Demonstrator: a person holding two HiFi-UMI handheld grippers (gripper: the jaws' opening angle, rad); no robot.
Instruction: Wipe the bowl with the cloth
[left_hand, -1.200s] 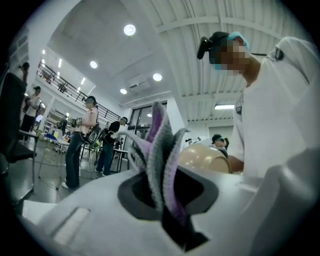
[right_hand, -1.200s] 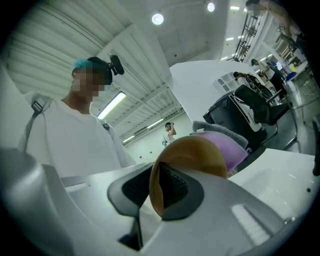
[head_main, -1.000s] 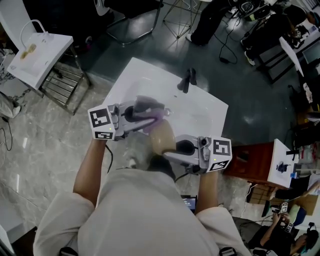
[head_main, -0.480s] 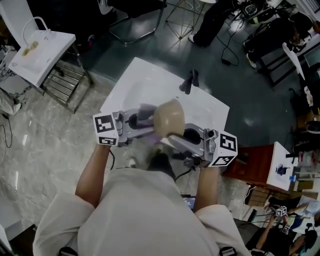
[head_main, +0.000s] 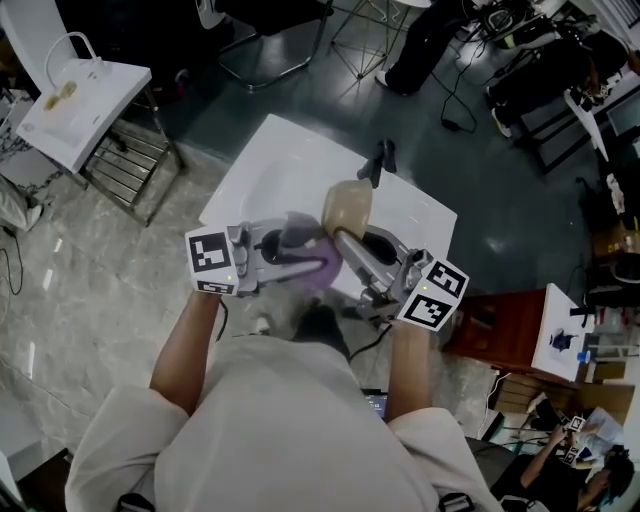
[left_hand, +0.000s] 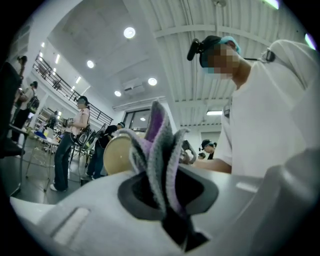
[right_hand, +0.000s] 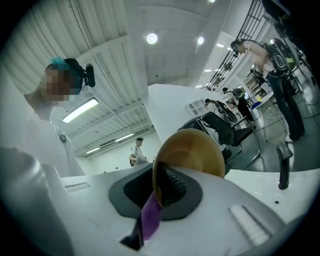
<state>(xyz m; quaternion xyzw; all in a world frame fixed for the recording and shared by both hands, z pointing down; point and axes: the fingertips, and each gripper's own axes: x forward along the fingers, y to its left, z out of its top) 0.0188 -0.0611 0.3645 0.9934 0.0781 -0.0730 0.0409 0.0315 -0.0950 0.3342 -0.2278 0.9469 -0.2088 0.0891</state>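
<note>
A tan bowl (head_main: 346, 210) is held up over the white table (head_main: 290, 165), with my right gripper (head_main: 347, 243) shut on its rim. In the right gripper view the bowl (right_hand: 192, 152) stands on edge between the jaws, its hollow facing the camera. A grey and purple cloth (head_main: 300, 250) is bunched in my left gripper (head_main: 305, 256), which is shut on it just left of the bowl. The cloth's folds (left_hand: 159, 152) stick up from the left jaws, with the bowl (left_hand: 117, 156) close behind them. A purple strip (right_hand: 150, 216) also shows at the right jaws.
A dark faucet-like fixture (head_main: 379, 158) stands at the table's far edge. A white side table (head_main: 75, 100) with a bag sits at the upper left, chairs and cables beyond. People stand in the room behind.
My right gripper has lifted the bowl from low near my body up and forward over the table, tilting it on edge. The left gripper with the cloth has stayed almost in place.
</note>
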